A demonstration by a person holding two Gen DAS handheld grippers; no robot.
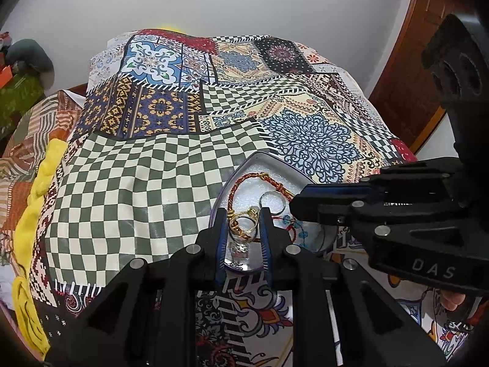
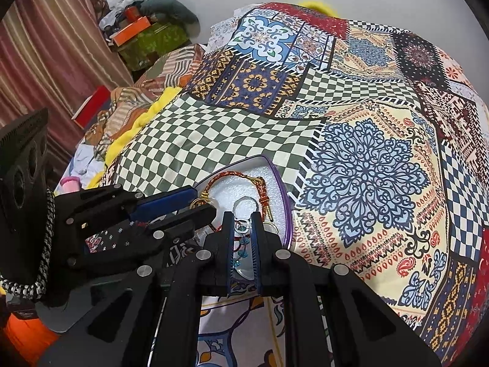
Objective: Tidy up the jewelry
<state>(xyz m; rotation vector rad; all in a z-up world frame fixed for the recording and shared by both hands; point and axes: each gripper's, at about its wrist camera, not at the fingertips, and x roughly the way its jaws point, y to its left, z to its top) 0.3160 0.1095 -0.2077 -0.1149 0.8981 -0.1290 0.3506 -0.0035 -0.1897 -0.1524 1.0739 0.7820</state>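
A heart-shaped tin (image 1: pixel 258 157) with a white foam lining lies on the patchwork bedspread; it also shows in the right wrist view (image 2: pixel 279 180). In it lie a red braided cord bracelet (image 1: pixel 244 180), a silver ring (image 1: pixel 273 202), a gold ring (image 1: pixel 243 224), a red cord with blue beads (image 1: pixel 295 226) and a clear gem piece (image 1: pixel 240 249). My left gripper (image 1: pixel 243 217) is open, fingers either side of the gold ring. My right gripper (image 2: pixel 243 218) hangs over the tin, jaws narrowly apart around a silver ring (image 2: pixel 241 224) and the blue-bead cord (image 2: pixel 241 255).
The patchwork bedspread (image 1: pixel 171 165) covers the bed. A yellow cloth (image 1: pixel 33 208) lies along its left edge. Striped bedding and boxes (image 2: pixel 137 27) sit at the far left by a curtain. A wooden door (image 1: pixel 406 70) stands at the right.
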